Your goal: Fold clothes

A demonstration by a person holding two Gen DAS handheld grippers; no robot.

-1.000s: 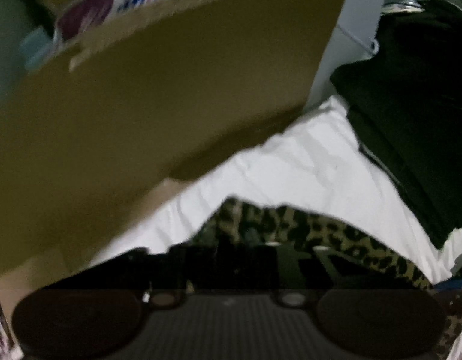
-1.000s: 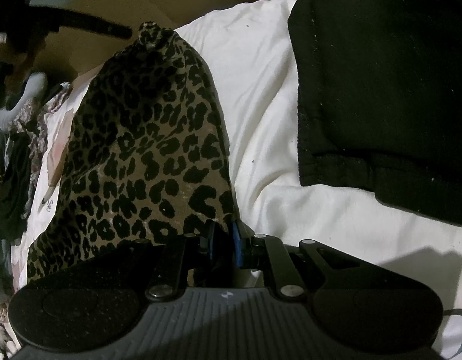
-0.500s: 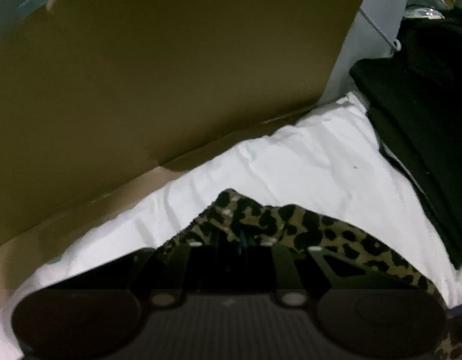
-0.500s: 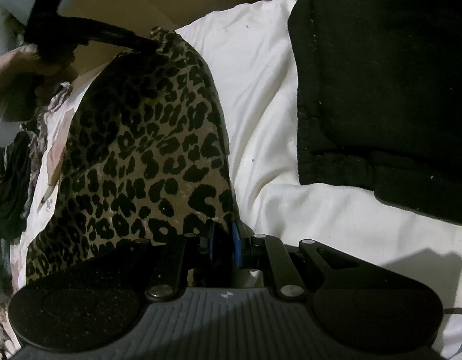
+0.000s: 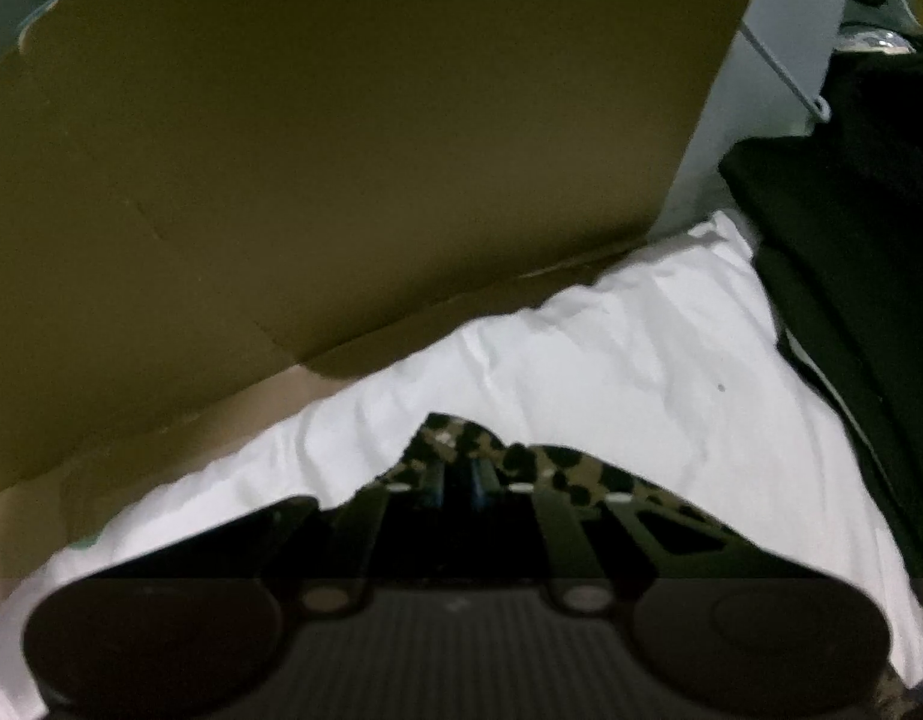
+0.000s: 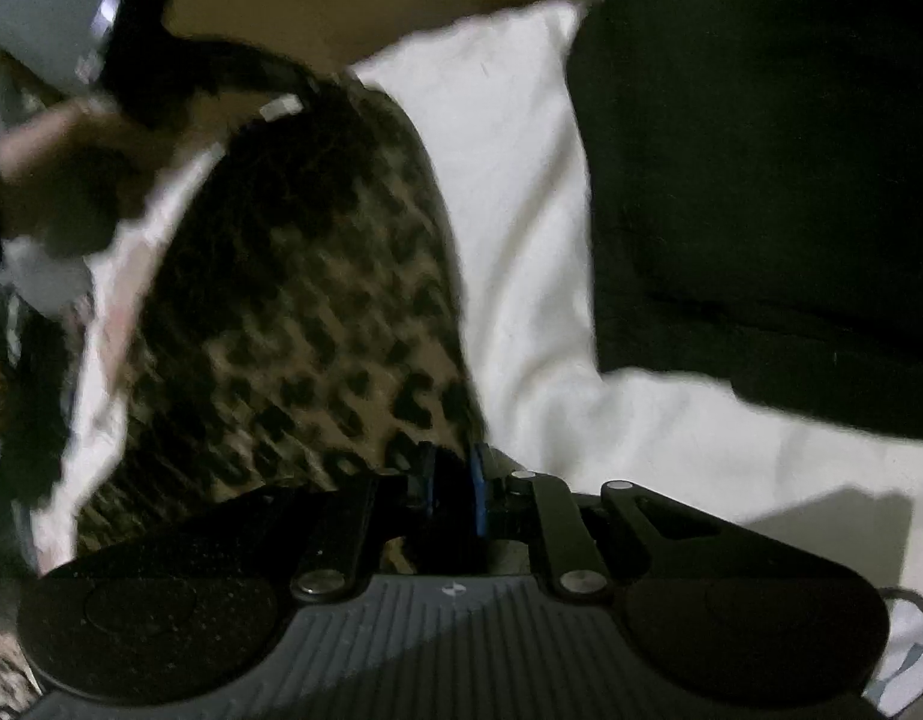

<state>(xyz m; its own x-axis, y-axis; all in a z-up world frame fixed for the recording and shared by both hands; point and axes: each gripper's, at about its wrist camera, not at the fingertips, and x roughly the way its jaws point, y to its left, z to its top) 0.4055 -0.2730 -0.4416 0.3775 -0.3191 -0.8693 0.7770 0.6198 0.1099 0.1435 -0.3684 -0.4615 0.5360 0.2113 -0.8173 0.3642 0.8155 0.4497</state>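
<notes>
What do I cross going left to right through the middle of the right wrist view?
Person's hand → leopard garment → white bedding → black garment.

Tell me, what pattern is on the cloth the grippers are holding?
Leopard print: dark spots on tan. The cloth shows best in the right wrist view, lying on the white bedding.

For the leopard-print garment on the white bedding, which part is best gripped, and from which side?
Grip the leopard-print garment at its corners, from above and the near side. It lies flat on the white bedding, so only edges offer pinchable fabric; both grippers, left gripper and right gripper, already close there.
</notes>
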